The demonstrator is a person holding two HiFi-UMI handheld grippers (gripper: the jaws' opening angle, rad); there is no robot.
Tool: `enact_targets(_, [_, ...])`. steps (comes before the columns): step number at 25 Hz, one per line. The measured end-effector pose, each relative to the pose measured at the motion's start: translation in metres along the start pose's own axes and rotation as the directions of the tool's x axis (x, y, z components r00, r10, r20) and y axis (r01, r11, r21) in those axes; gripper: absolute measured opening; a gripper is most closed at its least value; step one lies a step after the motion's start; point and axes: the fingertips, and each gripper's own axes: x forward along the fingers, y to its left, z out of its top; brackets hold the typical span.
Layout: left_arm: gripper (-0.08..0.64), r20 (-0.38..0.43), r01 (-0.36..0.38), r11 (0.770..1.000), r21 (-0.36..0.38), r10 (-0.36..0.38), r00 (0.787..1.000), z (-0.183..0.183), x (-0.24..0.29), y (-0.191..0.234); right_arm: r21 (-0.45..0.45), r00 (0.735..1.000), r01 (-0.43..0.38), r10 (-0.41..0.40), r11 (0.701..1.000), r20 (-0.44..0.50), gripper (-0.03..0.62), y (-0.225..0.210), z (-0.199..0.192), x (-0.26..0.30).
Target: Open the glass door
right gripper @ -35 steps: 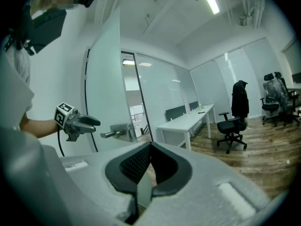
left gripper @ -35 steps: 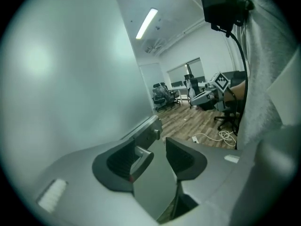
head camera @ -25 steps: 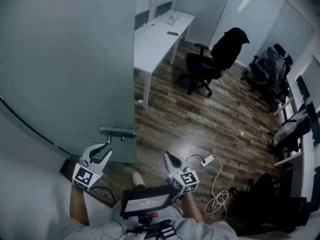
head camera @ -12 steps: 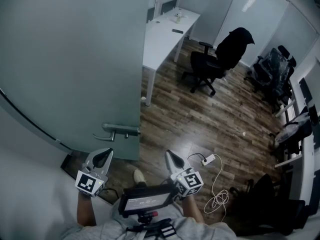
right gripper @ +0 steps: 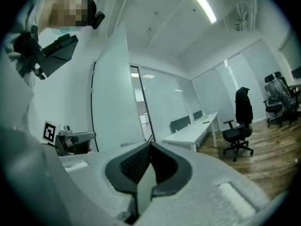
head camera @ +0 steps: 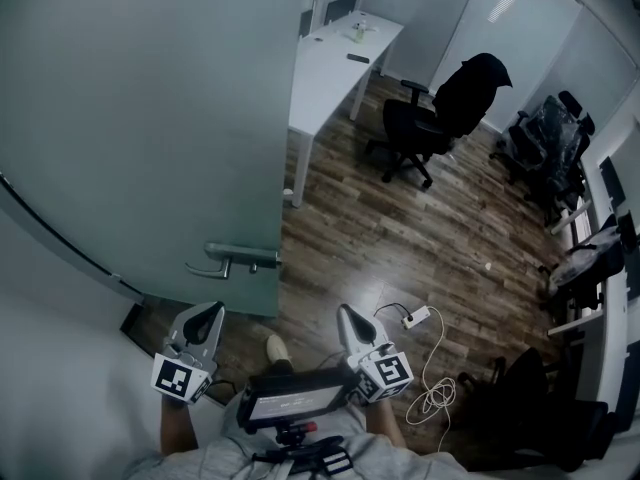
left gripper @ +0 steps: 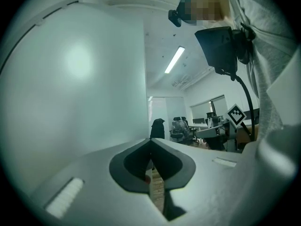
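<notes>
Since the earlier frame the left hand-held gripper (head camera: 207, 315) has drawn back from the handle (head camera: 236, 255) and its jaws have closed on nothing. The door (head camera: 150, 118) is at left, swung ajar, with the room showing past its edge. The right hand-held gripper (head camera: 348, 320) is closed too, empty, apart from the door. Looks like the retreat after opening. Opening it wider would mean reaching back to the handle.

Head view dim and bluish, heavy fisheye bend, dark corners. Both gripper views circular with black vignette, near foreground soft. Ceiling strip light (right gripper: 201, 3) bright at top, right of centre. Soft glare blob on glass door (left gripper: 77, 60), upper left.
</notes>
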Motion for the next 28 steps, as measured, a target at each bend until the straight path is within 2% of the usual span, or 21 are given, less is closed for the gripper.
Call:
enact_targets(7, [0.003, -0.006, -0.021, 1.0, 0.015, 0.021, 1.0, -0.0013, 0.0034, 0.0079, -0.015, 1.0, -0.015, 0.015, 1.0, -0.005, 0.002, -0.0029, -0.0072, -0.0004])
enact_targets(28, [0.003, -0.027, -0.01, 0.999, 0.03, 0.011, 1.0, -0.0075, 0.0048, 0.0071, -0.029, 0.999, -0.029, 0.029, 0.999, -0.014, 0.002, -0.0006, -0.0101, 0.0047])
